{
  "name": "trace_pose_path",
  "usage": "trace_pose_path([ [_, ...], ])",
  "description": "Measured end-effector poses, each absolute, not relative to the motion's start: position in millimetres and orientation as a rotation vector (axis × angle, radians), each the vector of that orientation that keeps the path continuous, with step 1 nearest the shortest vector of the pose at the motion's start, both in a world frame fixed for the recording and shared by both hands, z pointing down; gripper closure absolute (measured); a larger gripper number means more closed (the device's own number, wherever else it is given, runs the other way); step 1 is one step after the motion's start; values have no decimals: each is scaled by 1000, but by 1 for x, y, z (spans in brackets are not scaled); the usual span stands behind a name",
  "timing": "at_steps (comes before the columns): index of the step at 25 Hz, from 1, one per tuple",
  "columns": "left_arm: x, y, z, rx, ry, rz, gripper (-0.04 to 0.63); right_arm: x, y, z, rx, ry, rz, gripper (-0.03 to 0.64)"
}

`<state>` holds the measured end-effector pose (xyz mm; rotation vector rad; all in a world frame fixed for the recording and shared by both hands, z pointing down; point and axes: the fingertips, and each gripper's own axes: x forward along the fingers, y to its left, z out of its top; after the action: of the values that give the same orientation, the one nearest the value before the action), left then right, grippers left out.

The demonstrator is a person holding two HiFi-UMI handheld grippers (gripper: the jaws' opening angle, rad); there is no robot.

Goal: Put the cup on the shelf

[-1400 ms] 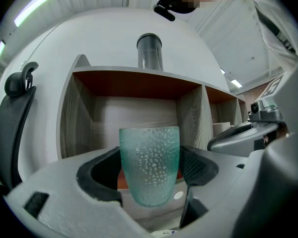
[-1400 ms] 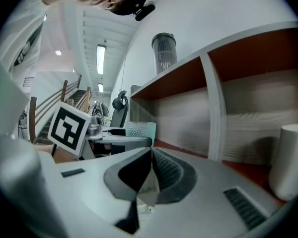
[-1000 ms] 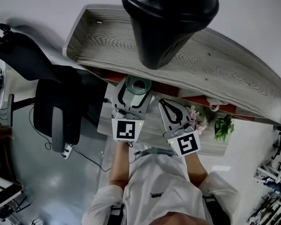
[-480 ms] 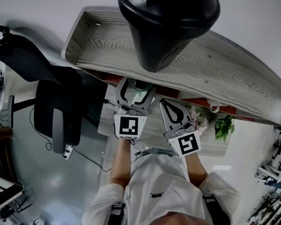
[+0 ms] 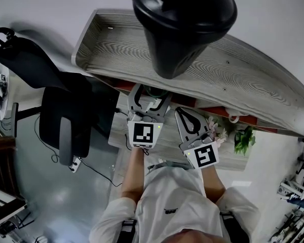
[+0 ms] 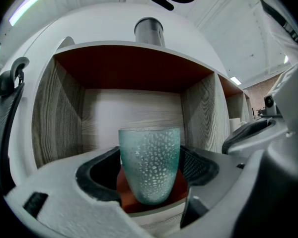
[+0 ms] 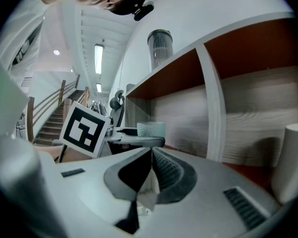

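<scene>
The right tongs are seen clenched on nothing (pads pressed together), while beside them the textured green cup is grasped upright by the left tongs and is held over the red floor at the mouth of a wood-grain compartment of the shelf.

Cup mostly hidden under shelf top, white cylinder cut by edge
</scene>
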<state>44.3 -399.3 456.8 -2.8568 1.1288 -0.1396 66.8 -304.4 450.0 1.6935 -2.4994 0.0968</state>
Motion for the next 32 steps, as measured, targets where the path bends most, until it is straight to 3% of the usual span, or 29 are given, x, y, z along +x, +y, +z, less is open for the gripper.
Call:
trace_pose_path([
  [32, -3, -335, 446, -2828, 1181, -143, 216, 50, -260, 431, 1662, -2533, 26, 586],
])
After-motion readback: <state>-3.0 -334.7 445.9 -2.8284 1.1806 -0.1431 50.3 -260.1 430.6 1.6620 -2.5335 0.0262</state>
